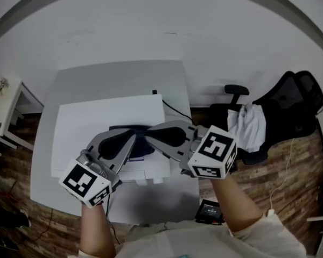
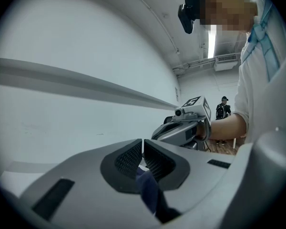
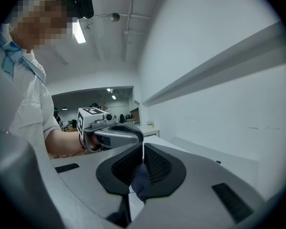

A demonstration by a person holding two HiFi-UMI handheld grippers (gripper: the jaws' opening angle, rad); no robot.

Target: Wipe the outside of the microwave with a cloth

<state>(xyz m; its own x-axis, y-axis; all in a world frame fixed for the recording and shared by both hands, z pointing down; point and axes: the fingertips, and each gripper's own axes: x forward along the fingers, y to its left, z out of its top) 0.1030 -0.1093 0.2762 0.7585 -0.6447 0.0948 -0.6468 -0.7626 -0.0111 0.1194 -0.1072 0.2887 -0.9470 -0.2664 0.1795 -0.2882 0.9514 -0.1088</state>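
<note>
**Head view.** A white box-shaped microwave [image 1: 97,128] stands on a pale grey worktop [image 1: 118,79], its long side running left to right across the picture. On its top lies a dark blue cloth [image 1: 142,149]. The visible fabric runs from the meeting point of the two tools toward the near edge of the microwave. The left claw [image 1: 133,137] and the right claw [image 1: 148,134] converge from the near corners, tips just beside each other over the cloth. To the right, a black office chair [image 1: 290,104] carries white fabric [image 1: 248,125] above a wood-patterned floor [image 1: 290,160].

**Left gripper view.** The left claw [image 2: 143,157] is pressed together, pinching a fold of the dark blue cloth [image 2: 150,190], which hangs toward the camera below the ribbed pads. The right claw's body [image 2: 181,130] is near, pointing in from the right.

**Right gripper view.** The right claw [image 3: 143,162] is likewise pressed together on the dark blue cloth [image 3: 140,182], with the fabric trailing down from the pads. The left claw's body [image 3: 115,133] lies just beyond, pointing in from the left.
</note>
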